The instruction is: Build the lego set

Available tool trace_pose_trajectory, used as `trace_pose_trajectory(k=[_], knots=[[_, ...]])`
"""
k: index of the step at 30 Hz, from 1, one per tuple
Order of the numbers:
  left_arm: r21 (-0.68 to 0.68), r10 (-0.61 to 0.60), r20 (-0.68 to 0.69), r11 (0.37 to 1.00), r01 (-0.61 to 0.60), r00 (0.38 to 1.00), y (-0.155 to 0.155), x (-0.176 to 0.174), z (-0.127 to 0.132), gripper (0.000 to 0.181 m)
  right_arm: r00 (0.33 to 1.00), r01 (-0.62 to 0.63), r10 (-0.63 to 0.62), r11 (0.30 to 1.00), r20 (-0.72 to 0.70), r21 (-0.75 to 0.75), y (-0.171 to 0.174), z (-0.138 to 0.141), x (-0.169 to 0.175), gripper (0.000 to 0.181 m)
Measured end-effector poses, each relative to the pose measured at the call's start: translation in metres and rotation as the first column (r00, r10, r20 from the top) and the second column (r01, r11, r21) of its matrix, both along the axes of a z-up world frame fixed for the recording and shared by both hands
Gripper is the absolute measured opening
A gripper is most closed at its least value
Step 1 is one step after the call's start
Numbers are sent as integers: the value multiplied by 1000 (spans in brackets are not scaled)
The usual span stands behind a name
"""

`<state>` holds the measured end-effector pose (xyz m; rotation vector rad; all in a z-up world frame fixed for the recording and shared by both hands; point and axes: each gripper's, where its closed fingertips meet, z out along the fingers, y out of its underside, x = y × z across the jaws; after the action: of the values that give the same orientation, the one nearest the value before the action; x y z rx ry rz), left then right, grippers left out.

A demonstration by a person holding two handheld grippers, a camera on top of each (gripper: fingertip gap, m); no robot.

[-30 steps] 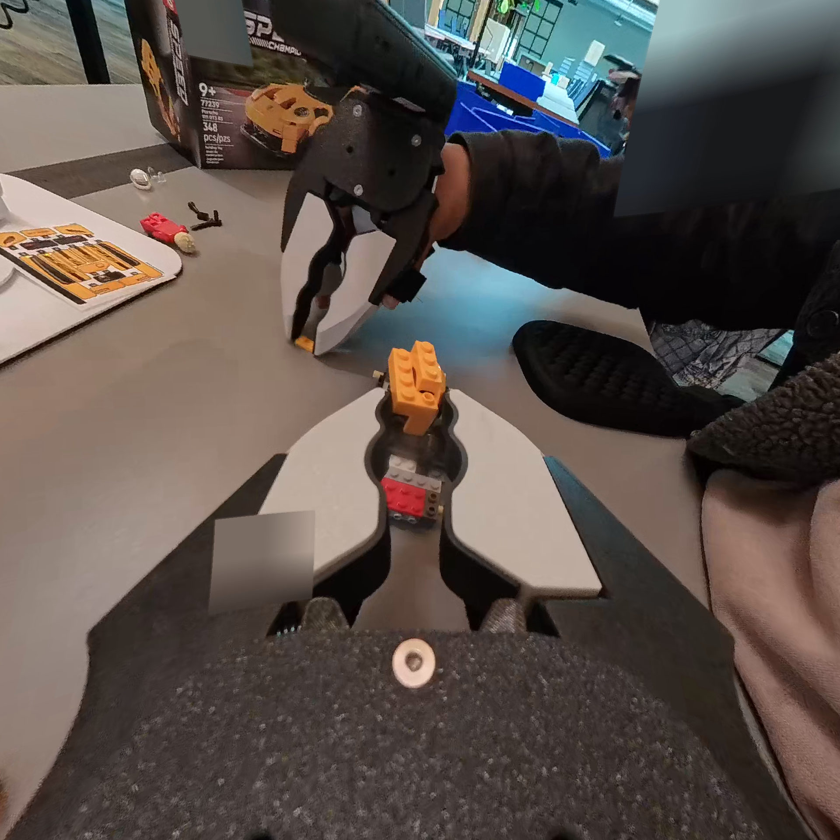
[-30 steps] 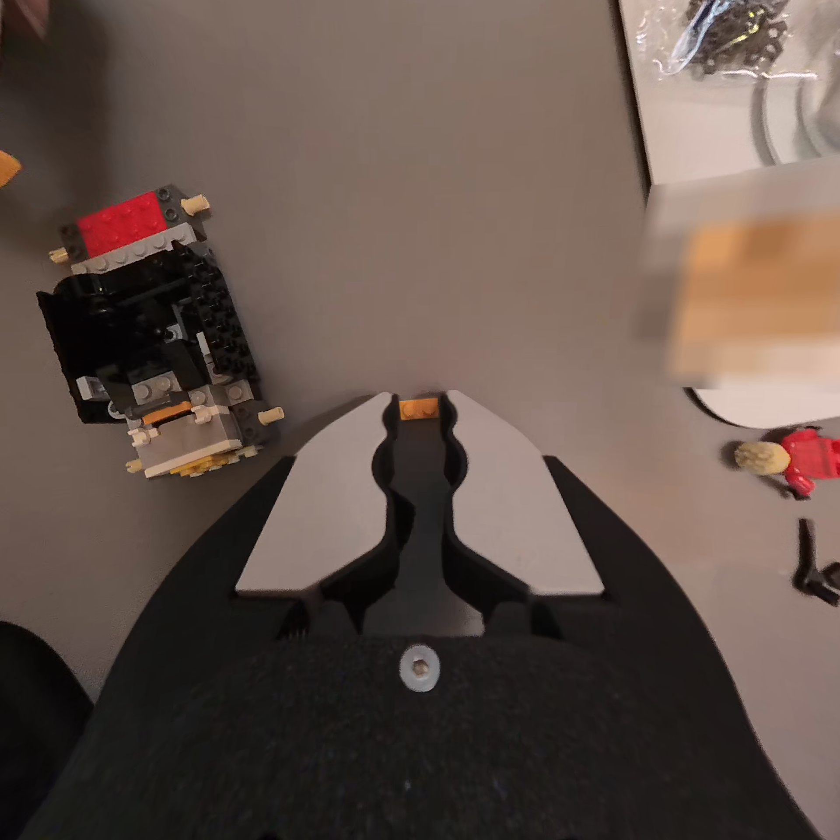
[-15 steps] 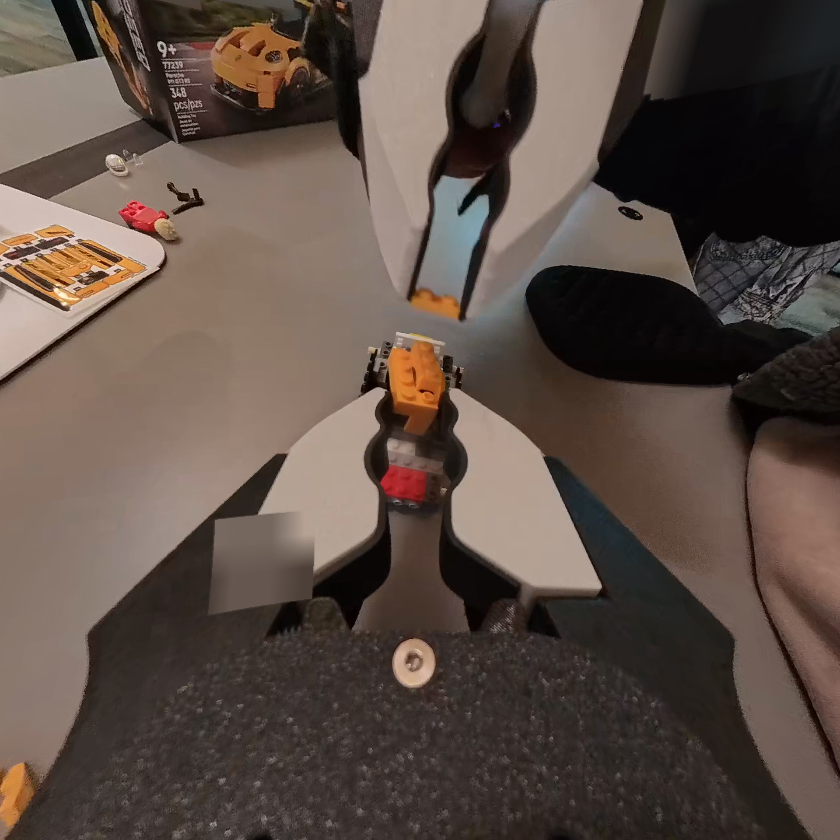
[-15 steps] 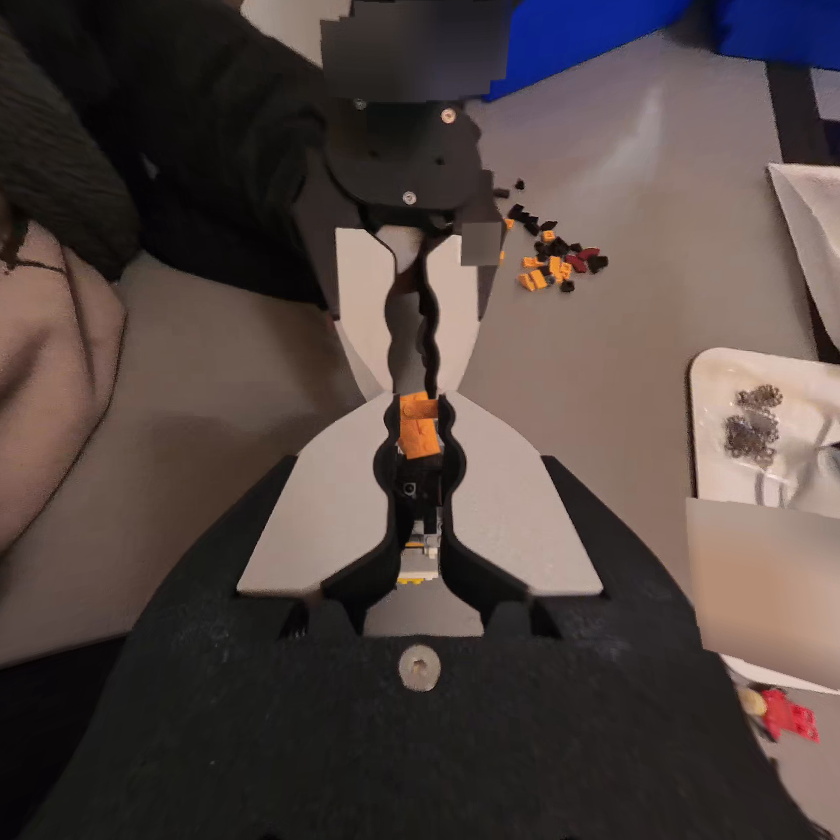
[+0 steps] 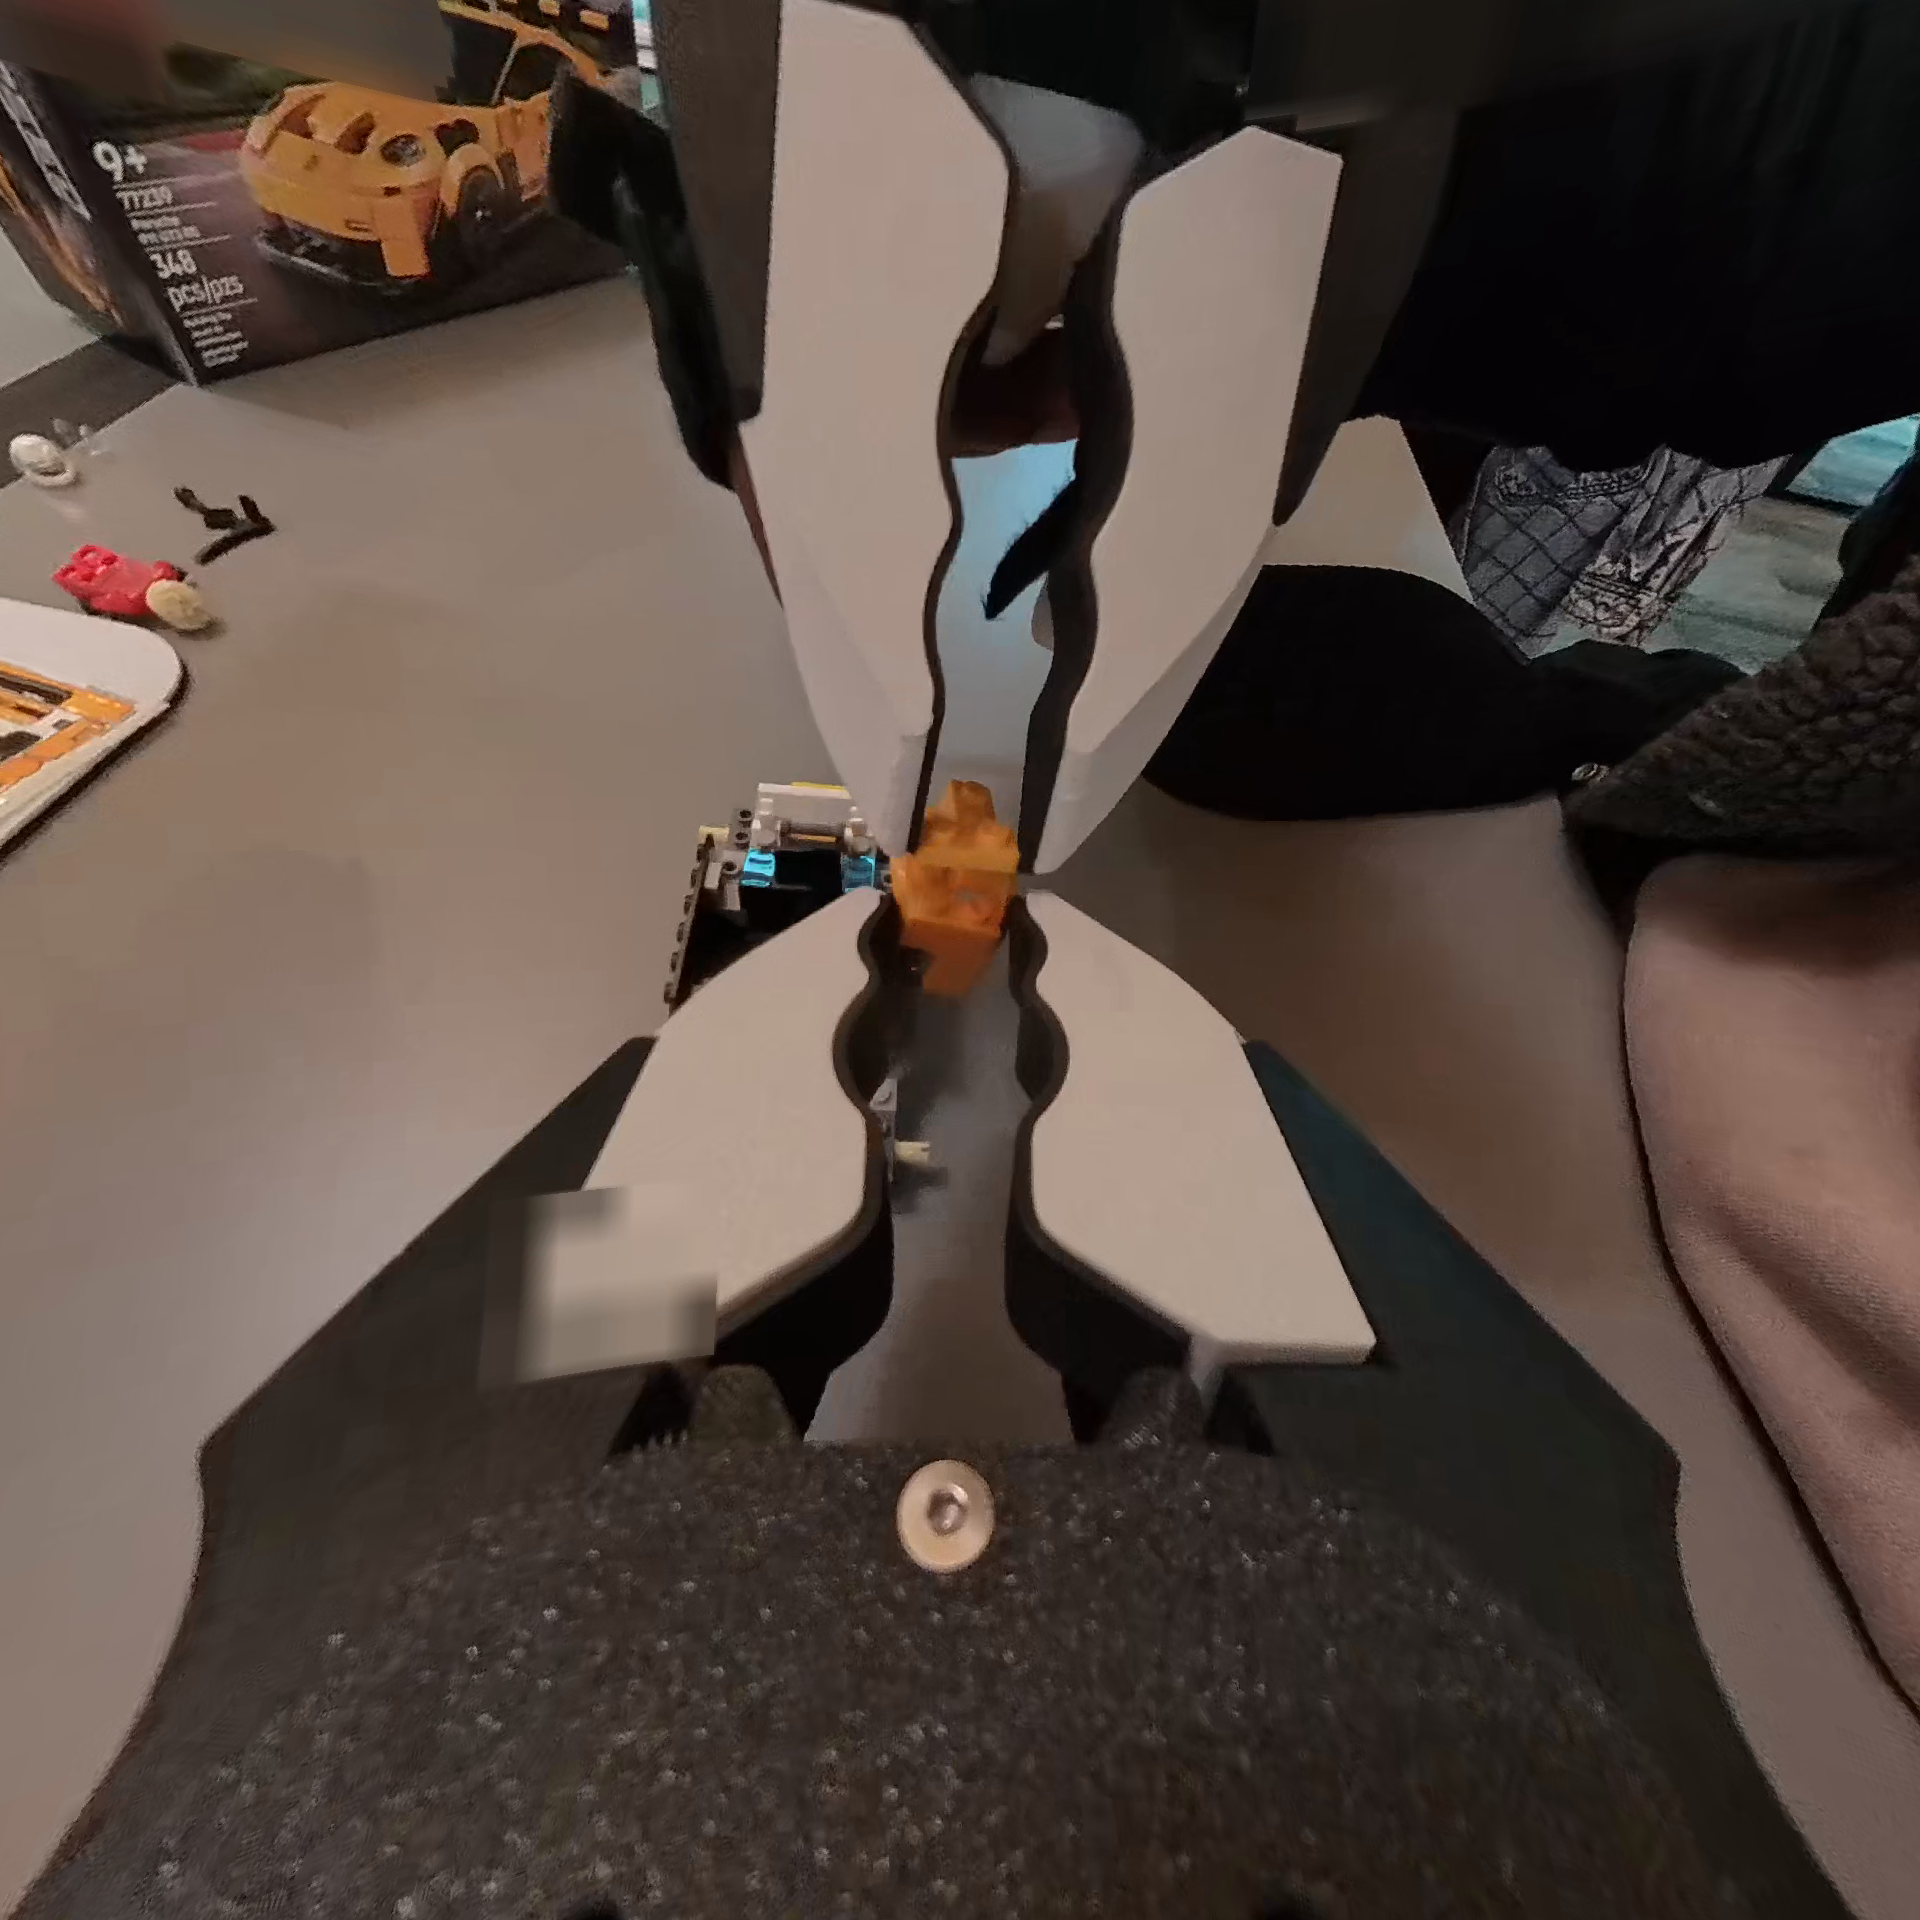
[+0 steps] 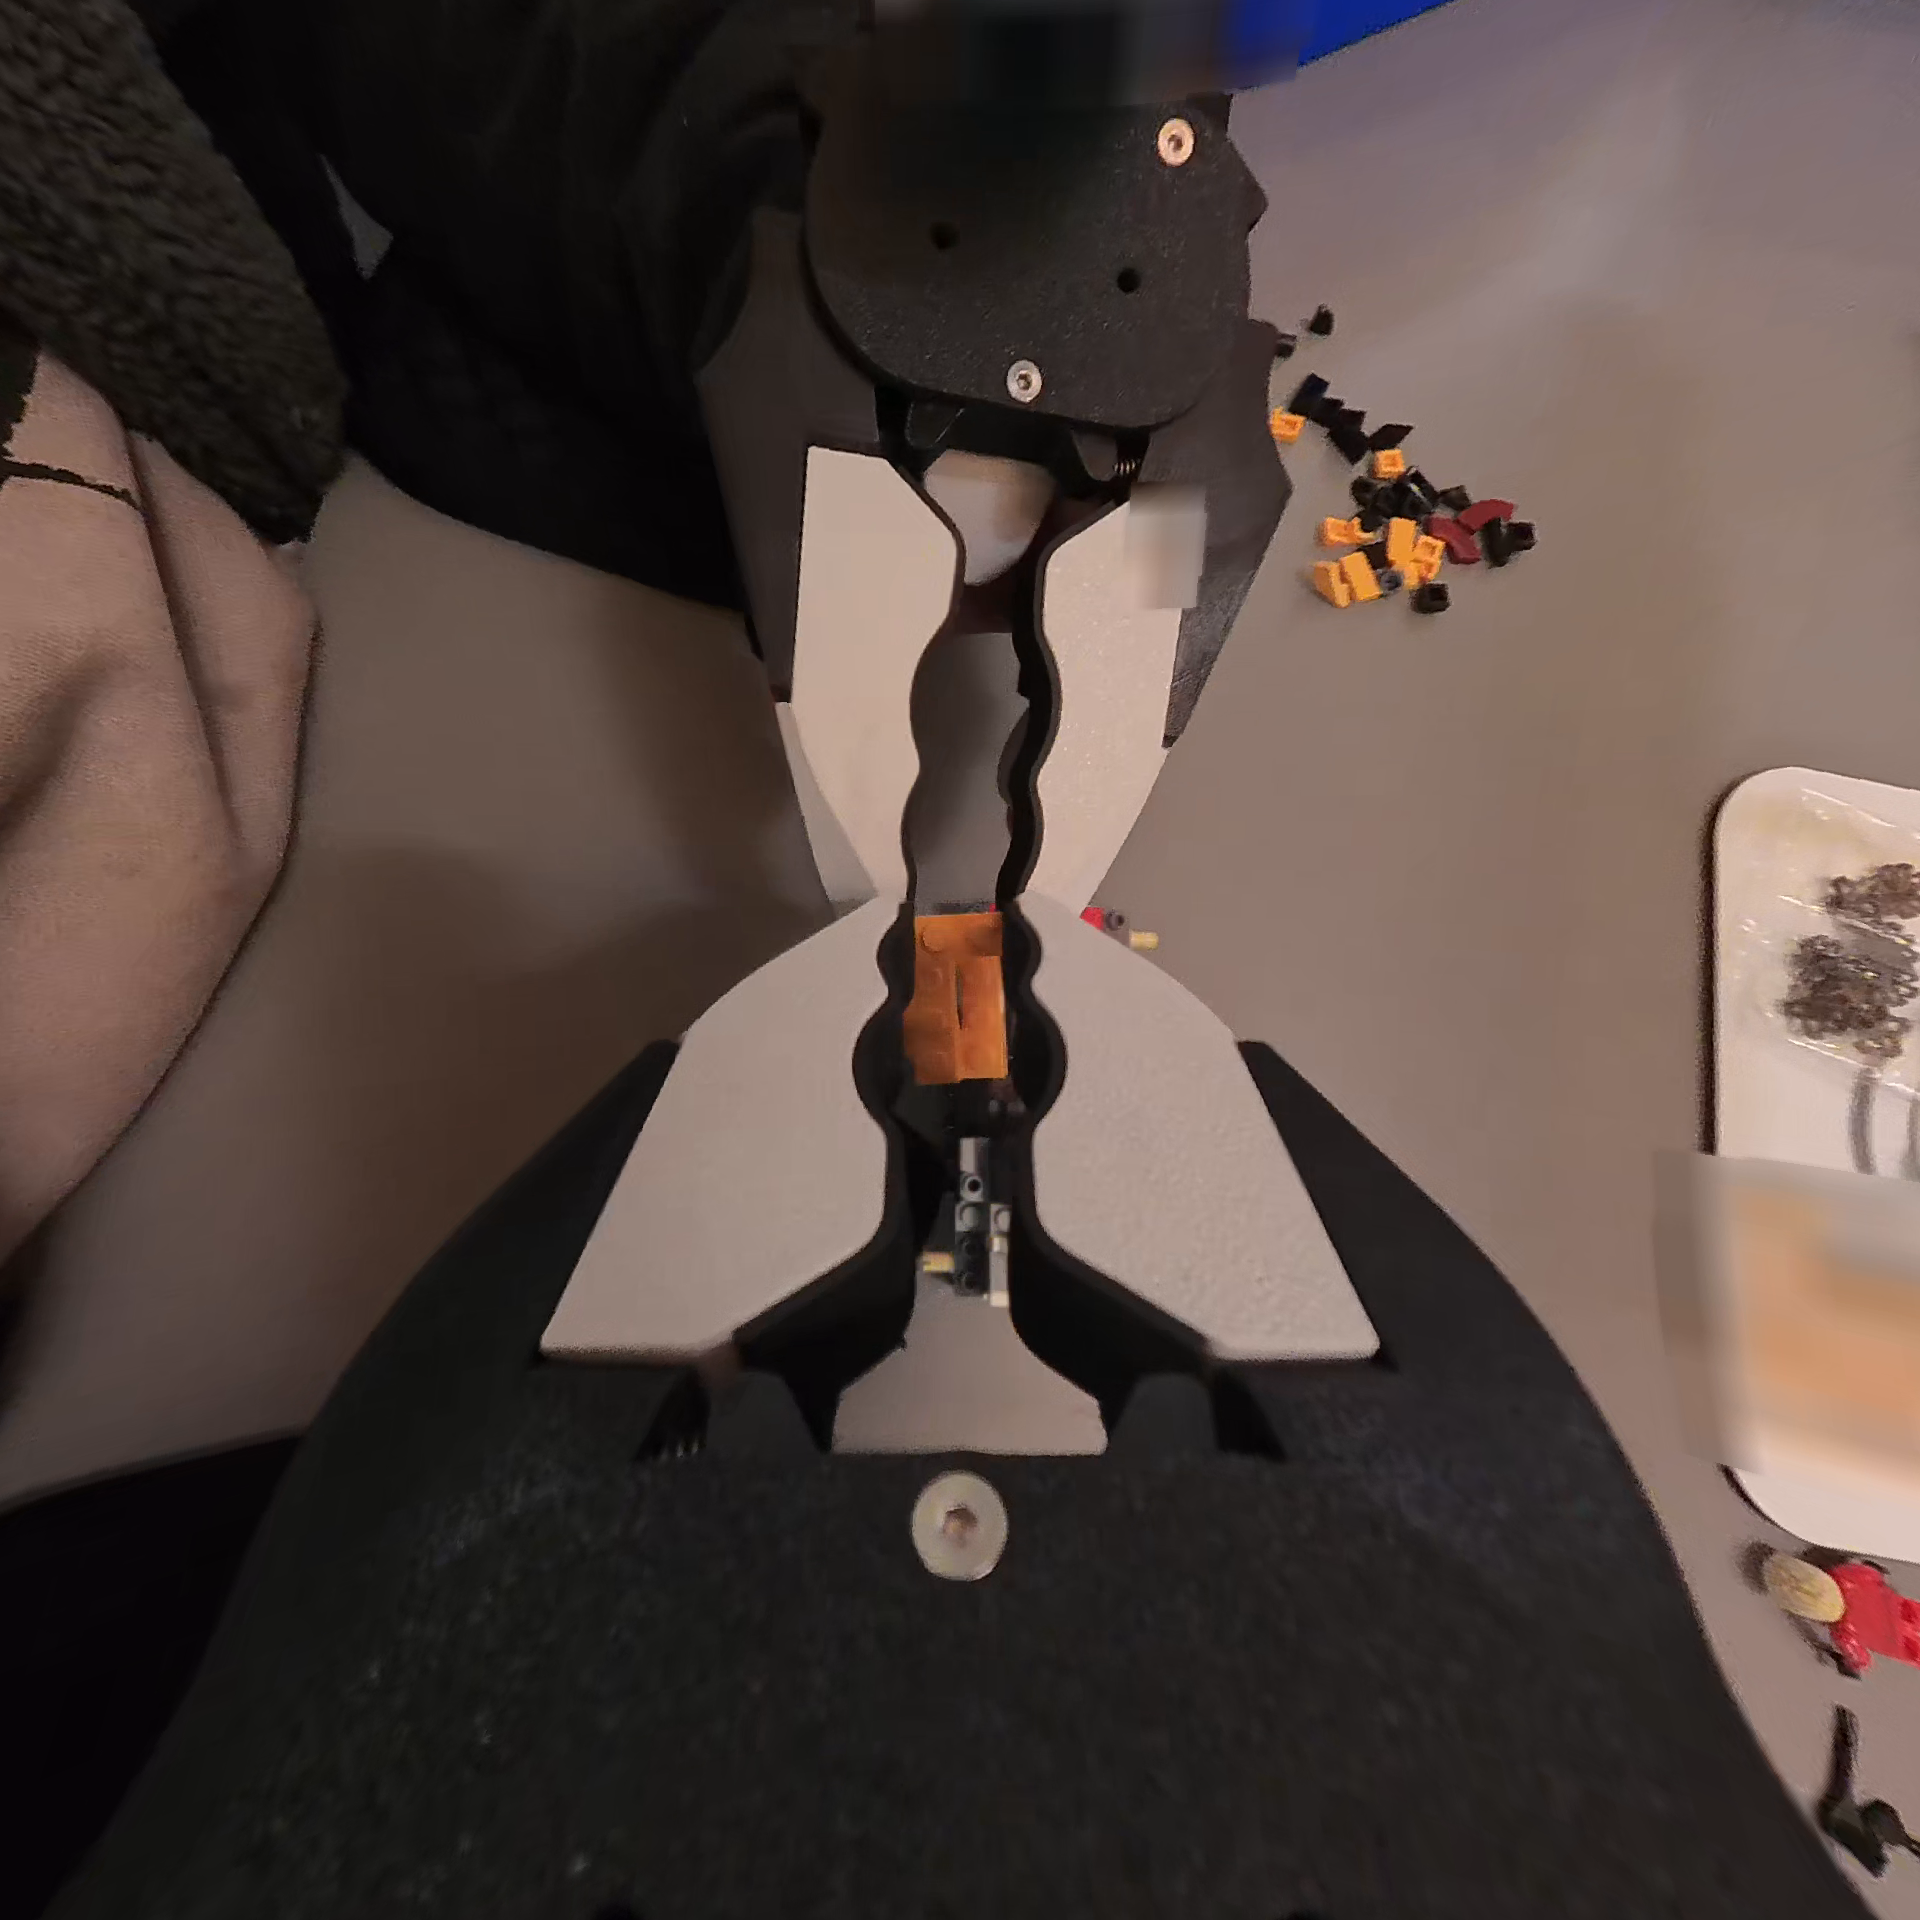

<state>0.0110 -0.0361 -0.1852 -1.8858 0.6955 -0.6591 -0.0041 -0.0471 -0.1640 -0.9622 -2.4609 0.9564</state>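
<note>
My left gripper [image 5: 951, 906] is shut on an orange brick assembly [image 5: 951, 914] and holds it above the black and grey car chassis [image 5: 758, 883] on the grey table. My right gripper [image 5: 966, 831] comes in from the far side and meets it tip to tip. It is shut on a small orange plate [image 5: 961, 821] that presses against the assembly. In the right wrist view the right gripper [image 6: 956, 920] shows the orange assembly [image 6: 956, 1008] between its fingers, the chassis [image 6: 971, 1216] below, and the left gripper [image 6: 956, 888] opposite.
The lego box [image 5: 312, 187] stands at the far left. A red minifigure [image 5: 120, 582] and small black parts lie near a white tray [image 5: 125, 665] that holds a sticker sheet. A loose pile of orange and black pieces [image 6: 1392, 509] lies beside the left gripper. A person's dark sleeve is close. My two grippers' fingertips are within a few centimetres of each other.
My right gripper lifted the small orange plate off the table and swung over to meet the left gripper's tips. The left gripper kept its orange assembly and shifted right over the chassis.
</note>
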Motion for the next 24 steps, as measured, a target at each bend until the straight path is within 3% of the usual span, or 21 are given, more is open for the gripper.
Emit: trace_pose_trajectory(k=[20, 24], knots=[[50, -11, 0, 999, 11, 1000, -2, 4, 8, 20, 999, 14, -18, 994, -30, -106, 1, 8, 6, 20], [46, -11, -8, 999, 11, 1000, -3, 4, 7, 20, 996, 47, -56, 990, -63, -136, 3, 14, 4, 11]])
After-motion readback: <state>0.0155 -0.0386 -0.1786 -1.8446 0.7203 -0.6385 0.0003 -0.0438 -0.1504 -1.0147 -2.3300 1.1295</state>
